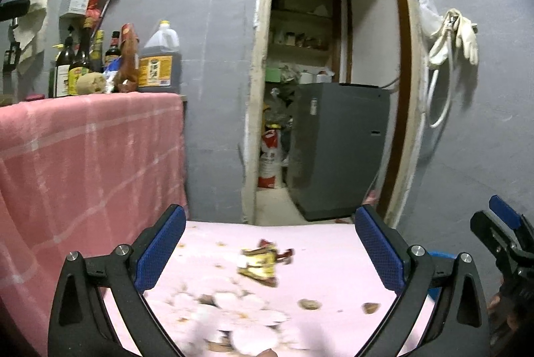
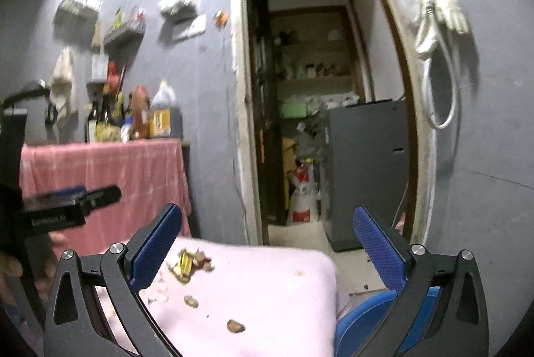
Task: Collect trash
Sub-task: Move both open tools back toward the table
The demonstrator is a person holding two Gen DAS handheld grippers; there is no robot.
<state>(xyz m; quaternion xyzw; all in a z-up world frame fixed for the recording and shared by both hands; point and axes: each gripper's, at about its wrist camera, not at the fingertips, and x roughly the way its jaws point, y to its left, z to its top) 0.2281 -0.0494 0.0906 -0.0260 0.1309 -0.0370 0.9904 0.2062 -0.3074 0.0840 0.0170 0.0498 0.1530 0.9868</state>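
Note:
A crumpled yellow and red snack wrapper [image 1: 262, 263] lies on a pink cloth-covered surface [image 1: 327, 260]. Small brown scraps [image 1: 308, 304] and white peel bits [image 1: 233, 307] lie around it. My left gripper [image 1: 268, 250] is open and empty, its blue pads either side of the wrapper and above it. My right gripper [image 2: 267, 246] is open and empty above the same surface [image 2: 283, 283]; the wrapper [image 2: 185, 265] lies near its left finger, with brown scraps [image 2: 235, 326] closer in. The right gripper shows at the right edge of the left wrist view [image 1: 504, 233].
A pink checked cloth [image 1: 83, 156] covers a counter at left, with bottles and an oil jug [image 1: 160, 59] on it. An open doorway [image 1: 317, 90] ahead leads to a grey appliance [image 1: 337, 150] and sacks. A blue object [image 2: 363, 323] sits right of the pink surface.

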